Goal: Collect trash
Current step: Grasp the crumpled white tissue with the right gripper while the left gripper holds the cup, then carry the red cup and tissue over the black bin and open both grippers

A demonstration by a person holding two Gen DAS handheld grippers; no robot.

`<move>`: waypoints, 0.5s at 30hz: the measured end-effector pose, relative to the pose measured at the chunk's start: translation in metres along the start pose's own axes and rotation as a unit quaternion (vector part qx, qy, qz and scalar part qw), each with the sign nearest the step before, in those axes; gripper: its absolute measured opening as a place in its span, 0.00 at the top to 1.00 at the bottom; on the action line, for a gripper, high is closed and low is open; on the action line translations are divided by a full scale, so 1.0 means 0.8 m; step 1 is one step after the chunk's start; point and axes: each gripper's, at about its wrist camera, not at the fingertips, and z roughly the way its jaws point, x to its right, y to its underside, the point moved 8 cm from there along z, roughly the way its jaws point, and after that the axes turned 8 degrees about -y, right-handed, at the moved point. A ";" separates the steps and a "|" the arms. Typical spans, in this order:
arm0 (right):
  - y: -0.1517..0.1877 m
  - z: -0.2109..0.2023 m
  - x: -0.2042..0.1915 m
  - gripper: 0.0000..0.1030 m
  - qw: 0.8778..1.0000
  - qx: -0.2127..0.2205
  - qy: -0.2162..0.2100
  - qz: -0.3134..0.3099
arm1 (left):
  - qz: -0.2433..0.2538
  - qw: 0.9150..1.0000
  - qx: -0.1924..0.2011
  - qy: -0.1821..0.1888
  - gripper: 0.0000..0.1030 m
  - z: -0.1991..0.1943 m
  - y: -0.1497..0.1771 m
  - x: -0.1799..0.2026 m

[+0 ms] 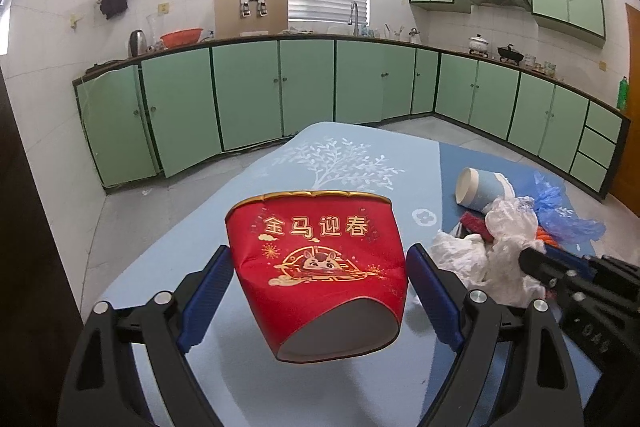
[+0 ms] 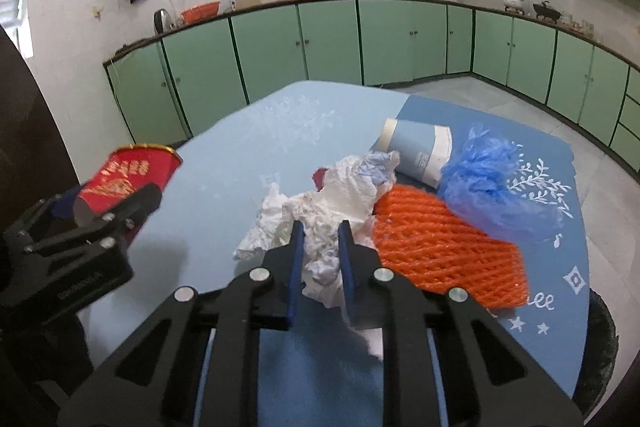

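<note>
My left gripper (image 1: 320, 263) is shut on a red paper cup (image 1: 320, 267) with gold characters and holds it above the blue table (image 1: 224, 379). The cup's sides are dented by the blue pads. It also shows in the right wrist view (image 2: 120, 183) at the left. My right gripper (image 2: 322, 239) is shut on crumpled white tissue (image 2: 320, 223) in the trash pile. The pile holds an orange foam net (image 2: 440, 247), a blue plastic bag (image 2: 492, 183) and a light blue paper cup (image 2: 416, 151) lying on its side.
A dark round bin rim (image 2: 600, 347) shows at the lower right below the table edge. Green kitchen cabinets (image 1: 248, 91) line the far walls. A dark door (image 1: 24, 227) stands at the left.
</note>
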 end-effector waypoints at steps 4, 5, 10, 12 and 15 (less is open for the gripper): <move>-0.013 -0.032 0.004 0.84 1.000 0.024 -0.002 0.002 | 0.004 1.000 0.008 0.008 0.17 -0.011 -0.004 0.007; -0.016 -0.037 0.005 0.84 1.000 0.029 -0.001 0.003 | 0.004 1.000 0.009 0.010 0.17 -0.012 -0.006 0.008; -0.024 -0.077 0.015 0.84 0.999 0.053 0.003 0.010 | 0.010 0.999 0.020 0.027 0.17 -0.027 -0.016 0.026; -0.027 -0.090 0.018 0.84 0.998 0.062 0.005 0.009 | 0.012 0.999 0.024 0.037 0.17 -0.034 -0.020 0.035; -0.031 -0.114 0.026 0.84 0.997 0.076 0.011 0.010 | 0.020 0.998 0.031 0.052 0.17 -0.044 -0.026 0.057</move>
